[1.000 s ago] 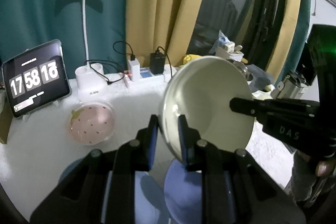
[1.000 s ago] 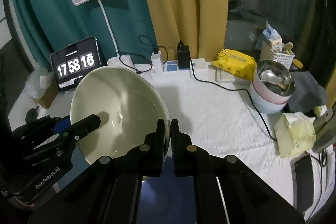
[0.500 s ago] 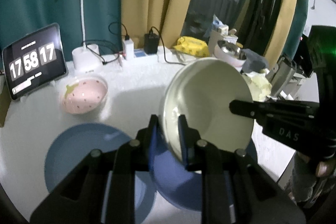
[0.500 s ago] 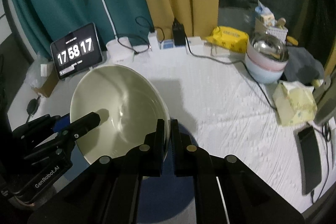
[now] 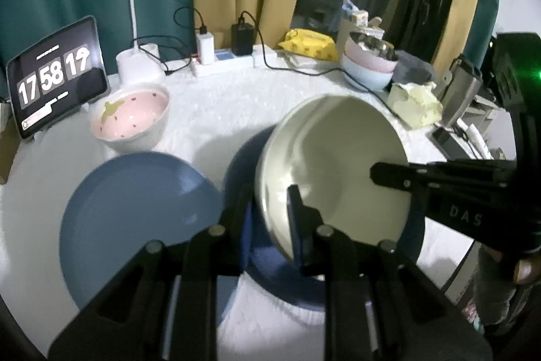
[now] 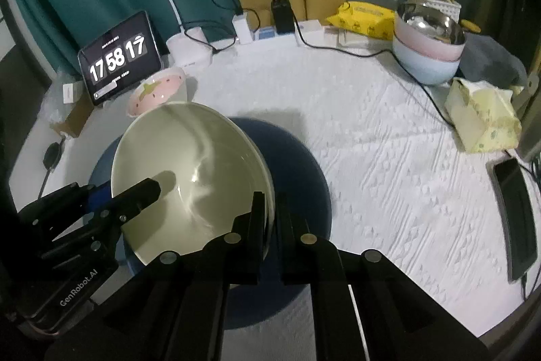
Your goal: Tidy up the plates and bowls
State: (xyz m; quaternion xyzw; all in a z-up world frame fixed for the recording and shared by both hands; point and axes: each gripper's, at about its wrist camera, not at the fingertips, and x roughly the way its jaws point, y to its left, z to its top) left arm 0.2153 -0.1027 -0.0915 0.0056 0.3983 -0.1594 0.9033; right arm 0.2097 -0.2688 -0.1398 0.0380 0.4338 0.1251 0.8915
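Gripping the same cream bowl [image 5: 338, 164] from opposite sides, the two grippers hold it tilted just above a dark blue plate [image 6: 297, 158] on the white tablecloth [image 6: 389, 137]. The left gripper [image 5: 270, 202] has its jaws pinched on the bowl's rim at about eight o'clock of the bowl in its own view — one finger inside the bowl, one outside. The right gripper [image 6: 269, 208] is clamped tight on the rim at about four o'clock in the right wrist view, its jaws nearly meeting across the thin wall.

From the left wrist view, a lighter blue plate [image 5: 135, 205] lies flat at nine o'clock of the bowl, just beside the dark one. At eleven o'clock sits a pink strawberry bowl [image 5: 132, 117], and beyond it a tablet clock [image 5: 55, 78] leans at the table's far edge, near the base of a white desk lamp [image 5: 135, 63].

At one o'clock from the held bowl, well apart, stands a stack of pastel bowls [image 6: 427, 43] with a metal one on top. A pale yellow tissue pack [image 6: 481, 115] lies at three o'clock in the right wrist view, and a dark phone [image 6: 515, 215] rests flat near the table's right edge — below the tissues.
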